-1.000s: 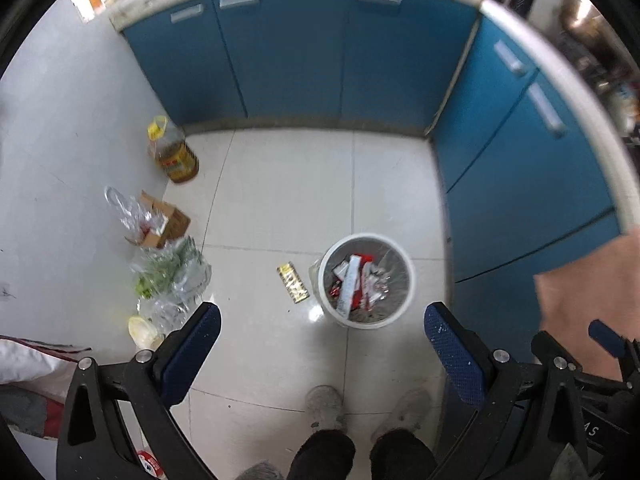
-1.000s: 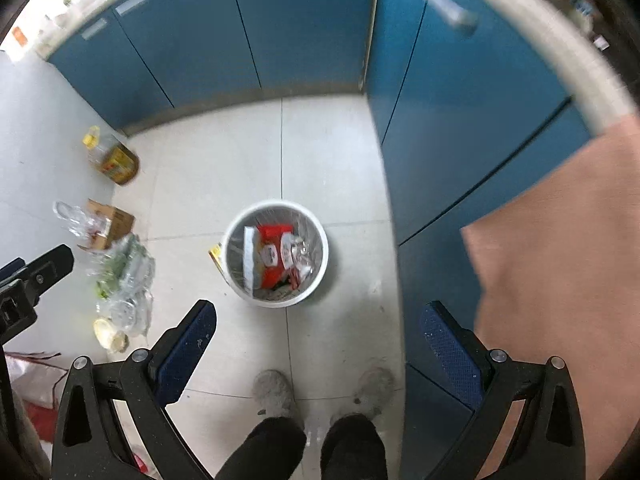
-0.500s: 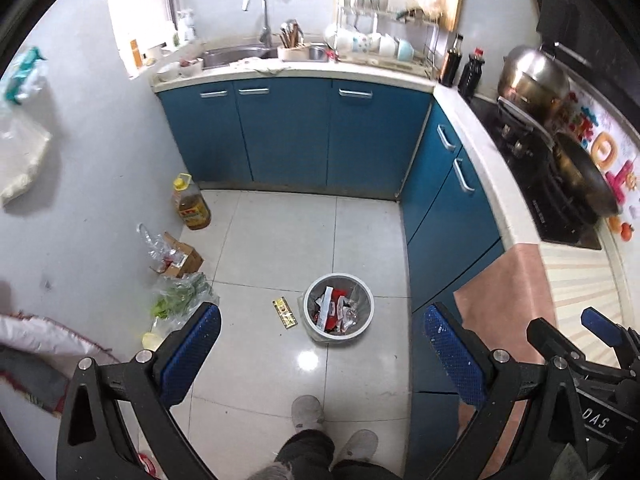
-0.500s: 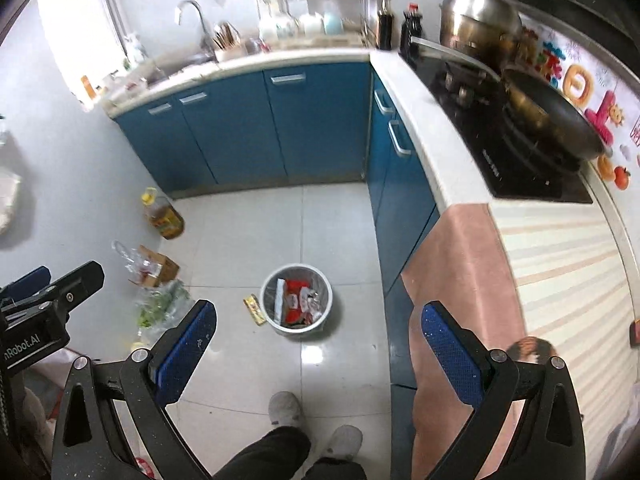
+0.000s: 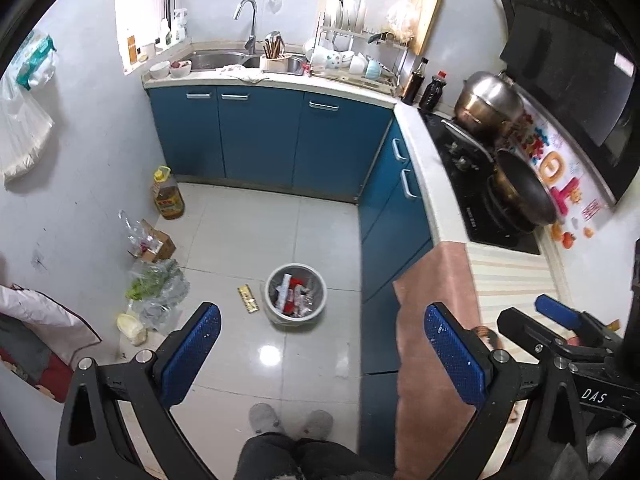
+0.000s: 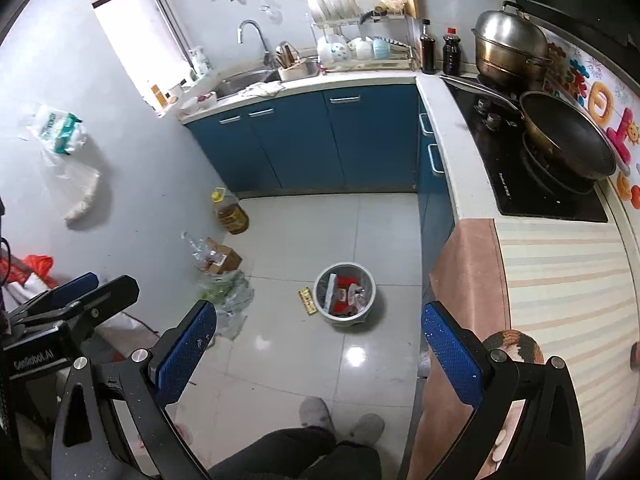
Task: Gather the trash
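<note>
A round white trash bin (image 5: 296, 295) (image 6: 345, 295) stands on the tiled kitchen floor, holding red and white wrappers. A yellow wrapper (image 5: 248, 298) (image 6: 307, 300) lies on the floor just left of the bin. My left gripper (image 5: 320, 354) is open, high above the floor, with nothing between its blue pads. My right gripper (image 6: 320, 352) is open and empty too, at a similar height. Each gripper shows at the edge of the other's view.
Blue cabinets (image 5: 264, 140) line the back and right. A striped cloth (image 6: 560, 288) covers the right counter beside a stove with a pan (image 6: 564, 140). An oil bottle (image 5: 166, 194), a cardboard box (image 5: 154, 242) and plastic bags (image 5: 156, 288) sit along the left wall. The person's feet (image 5: 290, 418) stand below.
Both grippers have risen and tilted up from just above the bin, so the sink, counter and stove have come into view. Both stay open and empty.
</note>
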The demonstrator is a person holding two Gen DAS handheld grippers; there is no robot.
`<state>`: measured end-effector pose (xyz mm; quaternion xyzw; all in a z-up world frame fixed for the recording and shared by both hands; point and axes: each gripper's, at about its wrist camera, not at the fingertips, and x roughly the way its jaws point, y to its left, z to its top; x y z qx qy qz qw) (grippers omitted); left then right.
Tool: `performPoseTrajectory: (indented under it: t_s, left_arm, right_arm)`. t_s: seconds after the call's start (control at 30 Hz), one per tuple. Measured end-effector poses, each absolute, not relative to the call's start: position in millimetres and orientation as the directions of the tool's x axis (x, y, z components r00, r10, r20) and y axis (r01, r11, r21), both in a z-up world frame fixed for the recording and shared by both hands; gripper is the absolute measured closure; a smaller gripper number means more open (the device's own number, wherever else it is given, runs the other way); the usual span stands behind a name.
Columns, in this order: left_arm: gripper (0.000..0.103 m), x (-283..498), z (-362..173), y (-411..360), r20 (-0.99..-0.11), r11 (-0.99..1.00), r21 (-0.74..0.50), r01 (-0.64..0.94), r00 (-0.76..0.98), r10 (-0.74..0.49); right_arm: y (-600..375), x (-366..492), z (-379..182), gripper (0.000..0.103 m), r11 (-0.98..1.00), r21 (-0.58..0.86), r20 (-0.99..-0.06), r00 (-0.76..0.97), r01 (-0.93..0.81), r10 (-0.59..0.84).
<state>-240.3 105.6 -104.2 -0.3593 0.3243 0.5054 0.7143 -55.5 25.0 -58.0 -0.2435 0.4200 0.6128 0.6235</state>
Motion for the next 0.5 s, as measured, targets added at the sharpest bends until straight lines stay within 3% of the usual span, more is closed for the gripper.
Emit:
performPoseTrajectory:
  t_s: [0.5]
  left_arm:
    - [0.0, -260.7, -97.5, 97.7, -0.821, 0.27, -0.284, -0.92, 0.379, 0.427]
  right_arm:
    - [23.4, -70.0, -46.0, 0.0, 0.087, 0.293, -0.82, -0.203, -0.952, 0.535]
